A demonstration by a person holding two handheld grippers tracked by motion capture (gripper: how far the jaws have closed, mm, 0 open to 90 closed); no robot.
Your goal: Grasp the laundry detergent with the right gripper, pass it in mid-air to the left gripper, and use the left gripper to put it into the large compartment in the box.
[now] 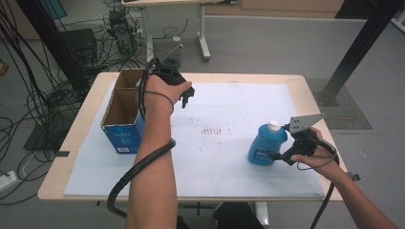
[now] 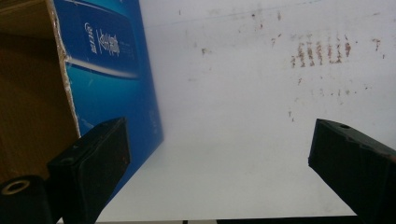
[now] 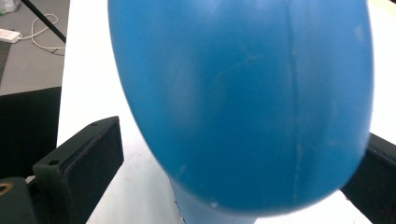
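**Bottle between right fingers, box beside left**

The blue bottle (image 1: 266, 144) stands on the table's white sheet (image 1: 229, 157), between the right gripper's (image 1: 276, 155) spread fingers; contact unclear. The left gripper (image 1: 186, 98), fingers released, hovers beside the open cardboard box (image 1: 123, 114).

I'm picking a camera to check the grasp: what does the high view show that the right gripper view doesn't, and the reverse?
High view: a white cap, the open blue box and the left gripper beside it. Right gripper view: a gap of white sheet between one jaw and the blue bottle. Both: that bottle between the jaws of the right gripper, on the sheet.
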